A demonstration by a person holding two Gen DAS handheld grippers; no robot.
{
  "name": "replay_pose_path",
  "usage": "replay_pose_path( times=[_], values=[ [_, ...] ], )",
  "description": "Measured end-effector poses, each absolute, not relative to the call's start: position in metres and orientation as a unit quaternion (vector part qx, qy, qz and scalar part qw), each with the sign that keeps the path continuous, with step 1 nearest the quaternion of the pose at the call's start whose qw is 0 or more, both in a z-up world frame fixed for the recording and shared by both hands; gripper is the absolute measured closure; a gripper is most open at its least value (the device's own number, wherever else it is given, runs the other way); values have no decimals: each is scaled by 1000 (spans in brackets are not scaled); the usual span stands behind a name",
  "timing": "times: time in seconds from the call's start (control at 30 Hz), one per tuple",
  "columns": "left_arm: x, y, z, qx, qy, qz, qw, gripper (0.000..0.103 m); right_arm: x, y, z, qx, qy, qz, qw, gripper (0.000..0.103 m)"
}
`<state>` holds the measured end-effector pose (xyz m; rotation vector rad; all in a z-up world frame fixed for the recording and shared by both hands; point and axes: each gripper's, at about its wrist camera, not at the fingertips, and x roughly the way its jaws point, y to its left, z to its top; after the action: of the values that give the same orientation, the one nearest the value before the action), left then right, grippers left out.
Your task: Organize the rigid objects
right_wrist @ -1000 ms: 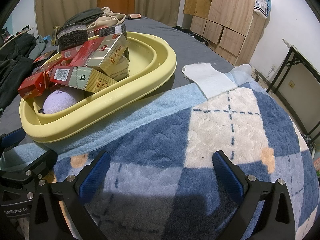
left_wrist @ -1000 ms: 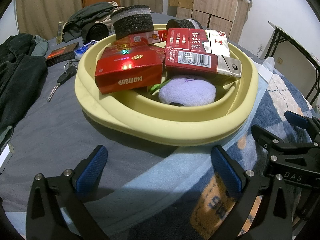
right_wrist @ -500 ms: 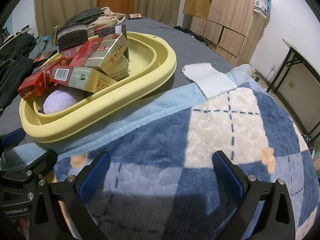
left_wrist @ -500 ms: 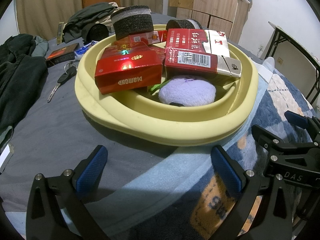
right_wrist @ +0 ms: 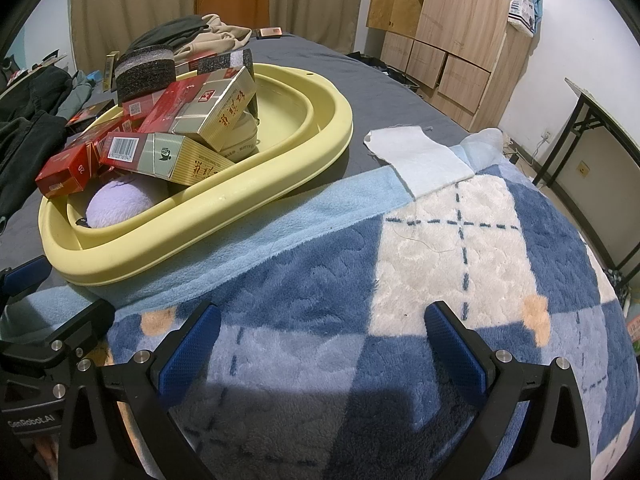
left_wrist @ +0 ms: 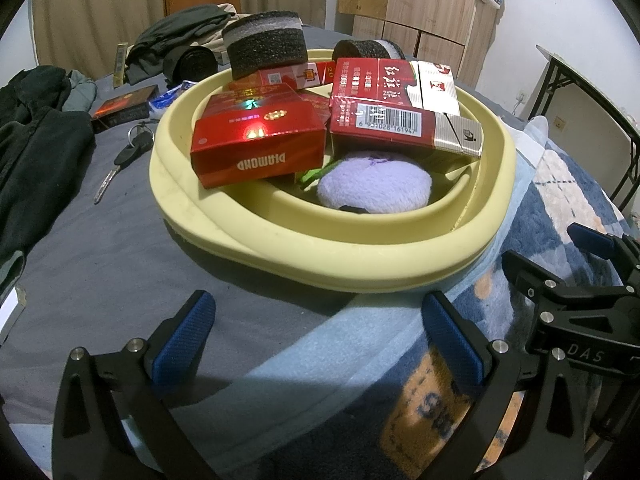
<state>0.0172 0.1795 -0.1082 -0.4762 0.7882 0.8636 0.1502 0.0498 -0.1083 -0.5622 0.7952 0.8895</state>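
Both the left gripper (left_wrist: 318, 334) and right gripper (right_wrist: 320, 338) are hovering wide apart, holding nothing, beside the yellow basin (left_wrist: 360, 256) on the bed (left_wrist: 100, 248).

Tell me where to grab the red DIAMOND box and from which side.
Grip the DIAMOND box across its two short ends, coming from above and the near side. It lies flat on top of the pile in the yellow basin, its top and near face exposed.

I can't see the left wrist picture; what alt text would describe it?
A yellow basin on a bed holds red cigarette cartons, a lilac plush toy and black foam rolls. The left tongs gape open and empty before it; keys lie to its left.
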Motion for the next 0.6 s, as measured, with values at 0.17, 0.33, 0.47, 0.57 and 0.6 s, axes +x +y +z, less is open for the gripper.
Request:
replay_pose_path(
  times=[0.17, 0.33, 0.47, 0.57, 0.6],
  values=[
    [18, 180, -109, -222, 369, 404, 807, 0, 150, 50, -108, -261, 369, 413, 790, 0],
    [17, 180, -109, -222, 368, 404, 807, 0, 151, 50, -108, -261, 369, 413, 790, 0],
    [17, 179, -108, -222, 369, 404, 807, 0, 150, 50, -108, -261, 369, 413, 790, 0],
    [18, 179, -108, -221, 369, 405, 807, 0, 150, 50, -108, -261, 370, 413, 790, 0],
    [18, 178, -108, -220, 369, 405, 807, 0, 150, 50, -108, -261, 369, 413, 790, 0]
  ],
)
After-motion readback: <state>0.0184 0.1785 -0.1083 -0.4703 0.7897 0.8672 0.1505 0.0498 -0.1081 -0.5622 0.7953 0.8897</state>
